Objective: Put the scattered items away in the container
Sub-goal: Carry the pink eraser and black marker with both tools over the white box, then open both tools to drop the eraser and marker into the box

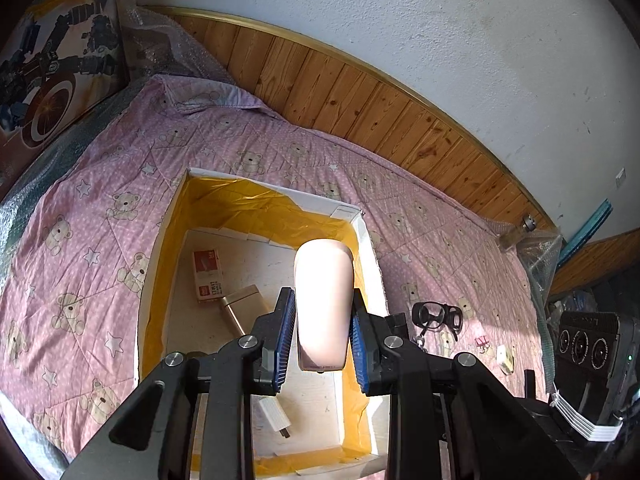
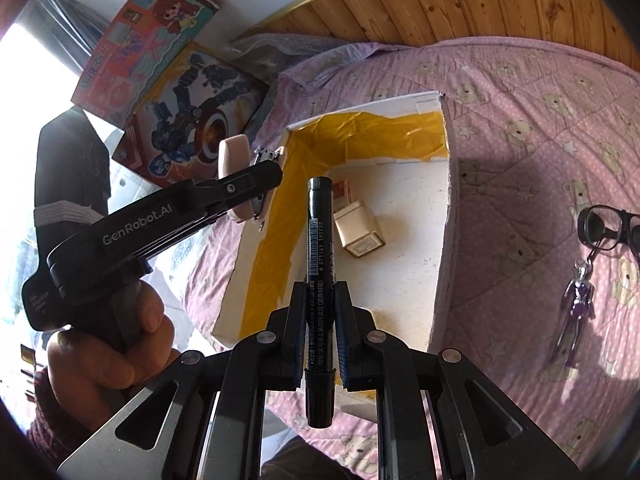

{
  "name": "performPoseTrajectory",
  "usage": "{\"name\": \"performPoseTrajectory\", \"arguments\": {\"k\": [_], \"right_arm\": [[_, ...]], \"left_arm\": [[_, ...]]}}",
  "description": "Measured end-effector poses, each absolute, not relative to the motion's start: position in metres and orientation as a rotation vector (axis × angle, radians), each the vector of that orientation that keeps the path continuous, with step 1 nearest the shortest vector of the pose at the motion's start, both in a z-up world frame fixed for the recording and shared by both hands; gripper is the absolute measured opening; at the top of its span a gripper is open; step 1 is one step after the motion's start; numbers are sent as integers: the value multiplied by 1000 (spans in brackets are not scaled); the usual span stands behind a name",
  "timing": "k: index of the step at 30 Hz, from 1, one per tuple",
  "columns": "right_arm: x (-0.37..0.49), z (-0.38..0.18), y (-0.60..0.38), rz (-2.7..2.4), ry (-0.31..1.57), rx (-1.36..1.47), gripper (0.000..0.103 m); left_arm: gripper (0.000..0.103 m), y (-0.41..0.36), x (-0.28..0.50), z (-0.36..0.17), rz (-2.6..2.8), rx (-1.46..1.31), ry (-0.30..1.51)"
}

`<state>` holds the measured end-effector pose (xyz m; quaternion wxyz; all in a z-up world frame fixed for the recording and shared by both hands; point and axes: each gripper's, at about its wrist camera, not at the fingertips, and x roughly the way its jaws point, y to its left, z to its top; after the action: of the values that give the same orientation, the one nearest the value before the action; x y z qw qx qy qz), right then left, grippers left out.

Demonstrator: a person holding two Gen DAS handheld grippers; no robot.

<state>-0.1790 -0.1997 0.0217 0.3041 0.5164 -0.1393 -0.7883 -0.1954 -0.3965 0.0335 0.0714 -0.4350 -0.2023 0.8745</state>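
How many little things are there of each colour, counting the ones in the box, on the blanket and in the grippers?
Black: 2 (marker, glasses)
Pink: 2 (stapler, binder clip)
White: 2 (plug, small white piece)
Red and white: 1 (carton)
Gold: 1 (tin)
Purple: 1 (keychain figure)
Total: 9

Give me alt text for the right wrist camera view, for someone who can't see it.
The right gripper holds a black marker above an open white box lined with yellow tape, on a pink teddy-bear quilt. At left, a hand holds the left gripper, shut on a pale pink case. Black glasses lie at right.
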Motion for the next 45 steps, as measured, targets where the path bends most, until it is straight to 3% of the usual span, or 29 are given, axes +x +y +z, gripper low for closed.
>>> {"name": "performPoseTrajectory", "arguments": {"k": [9, 21, 29, 34, 36, 37, 38, 45], "right_arm": [[-198, -2, -197, -2090, -423, 1445, 14], [-221, -20, -205, -2152, -321, 1505, 13], [-235, -34, -210, -2180, -272, 1560, 14], [-239, -40, -208, -2213, -284, 1582, 16], [-236, -38, -207, -2219, -283, 1565, 22], [-234, -37, -207, -2217, -289, 1556, 23], [-231, -36, -206, -2211, -297, 1552, 23], [-208, -35, -194, -2162, -377, 1534, 27]], "left_arm": [[27, -401, -241, 11, 2592, -1415, -659], [27, -387, -303, -44, 2400, -1604, -827], [27, -373, -332, -63, 2386, -1661, -762], [28, -371, -350, -82, 2387, -1680, -727], [29, -376, -350, -85, 2476, -1685, -711], [37, -379, -350, -85, 2480, -1658, -730], [38, -381, -350, -85, 2476, -1636, -744], [38, -396, -338, -74, 2471, -1599, -821]]}}
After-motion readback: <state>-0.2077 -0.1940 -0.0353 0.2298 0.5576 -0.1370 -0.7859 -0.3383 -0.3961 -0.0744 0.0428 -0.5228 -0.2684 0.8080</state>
